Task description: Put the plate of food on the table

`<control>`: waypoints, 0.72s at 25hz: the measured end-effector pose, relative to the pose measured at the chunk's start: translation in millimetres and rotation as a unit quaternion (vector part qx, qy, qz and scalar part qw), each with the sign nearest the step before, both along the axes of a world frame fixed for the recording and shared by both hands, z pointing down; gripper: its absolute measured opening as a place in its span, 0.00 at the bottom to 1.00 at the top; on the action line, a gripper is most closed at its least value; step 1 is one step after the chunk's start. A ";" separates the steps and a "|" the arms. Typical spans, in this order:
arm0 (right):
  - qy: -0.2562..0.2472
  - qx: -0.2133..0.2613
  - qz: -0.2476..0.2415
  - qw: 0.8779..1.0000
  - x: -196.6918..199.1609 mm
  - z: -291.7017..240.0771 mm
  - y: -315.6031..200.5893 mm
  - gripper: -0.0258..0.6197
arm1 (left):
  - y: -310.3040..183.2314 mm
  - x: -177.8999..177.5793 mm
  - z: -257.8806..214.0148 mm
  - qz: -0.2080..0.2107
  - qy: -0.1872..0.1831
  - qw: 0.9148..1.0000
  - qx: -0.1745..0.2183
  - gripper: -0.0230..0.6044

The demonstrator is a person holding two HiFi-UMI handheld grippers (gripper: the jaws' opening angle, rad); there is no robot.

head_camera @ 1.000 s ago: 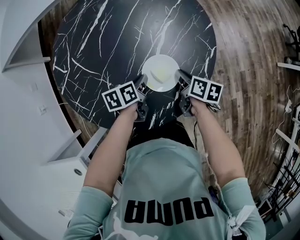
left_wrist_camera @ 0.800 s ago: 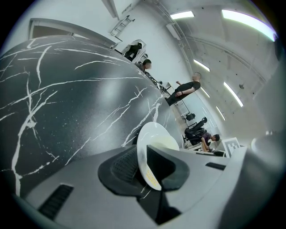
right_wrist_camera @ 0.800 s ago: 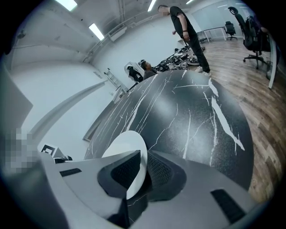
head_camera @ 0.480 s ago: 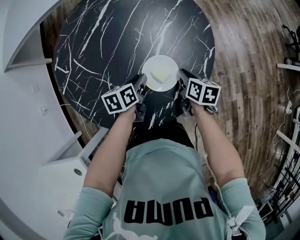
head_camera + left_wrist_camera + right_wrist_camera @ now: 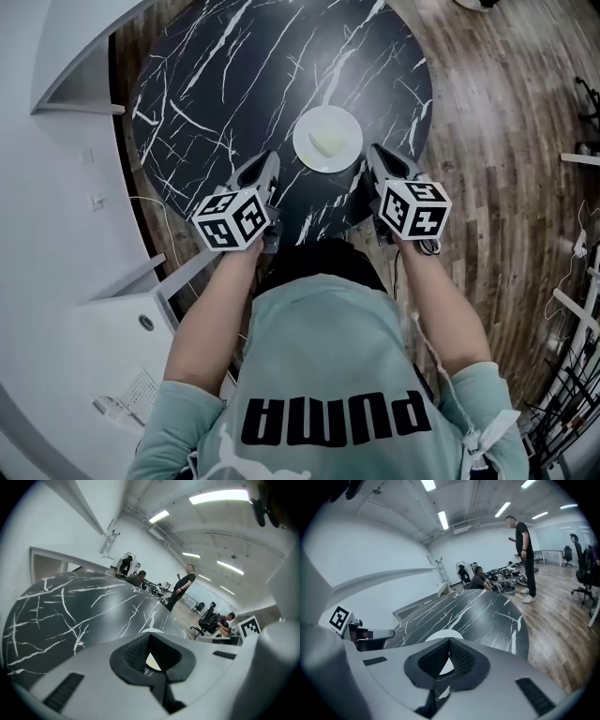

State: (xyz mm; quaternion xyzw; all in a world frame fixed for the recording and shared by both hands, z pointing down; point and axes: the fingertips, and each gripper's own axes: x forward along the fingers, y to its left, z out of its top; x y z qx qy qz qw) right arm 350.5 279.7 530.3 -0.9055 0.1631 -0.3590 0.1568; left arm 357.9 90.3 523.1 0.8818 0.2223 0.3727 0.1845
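Surface: round black table [image 5: 234, 84] with white veining, on a wood-plank floor [image 5: 487, 112]. White fittings [image 5: 56, 244] run along the 9 o'clock side in the head view.

Plate [image 5: 327, 139]: white and round, flat on the table. It lies toward 5 o'clock from the table's centre, inside the near edge. One pale piece of food [image 5: 329, 143] lies on it, about the middle. Nothing else is on the table.

Left gripper [image 5: 265, 165]: at the plate's 8 o'clock, with bare tabletop showing between its tip and the rim. Its own view shows the pads met at the tips and nothing between them. The jaws have just been closing. A sliver of the plate shows through the notch below the tips, on the table beyond. Its marker cube [image 5: 232, 218] sits at 6 o'clock of the jaws.

Right gripper [image 5: 379, 157]: at the plate's 4 o'clock, close beside the rim. Its view also shows the pads pressed together and empty, with the plate on the table past them. Its cube [image 5: 414, 207] is at 5 o'clock of the jaws.

Both grippers point toward 12 o'clock and downward.

Background in the right gripper view: a person standing [image 5: 524, 559] on the floor at 1 o'clock, and another sitting low [image 5: 477, 579] behind the table. Ceiling strip lights are on.
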 end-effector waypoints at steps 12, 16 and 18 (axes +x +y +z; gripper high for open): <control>0.173 -0.060 -0.097 0.978 -76.0 -99.7 -28.1 0.05 | 33.3 -114.7 -124.5 0.081 0.239 0.954 0.160 0.05; 0.205 -0.055 -0.102 0.972 -92.9 -126.7 -34.2 0.05 | 32.8 -137.3 -145.8 0.069 0.268 0.948 0.160 0.05; 0.219 -0.057 -0.103 0.969 -99.8 -136.8 -37.0 0.05 | 30.2 -144.9 -156.7 0.061 0.283 0.944 0.157 0.05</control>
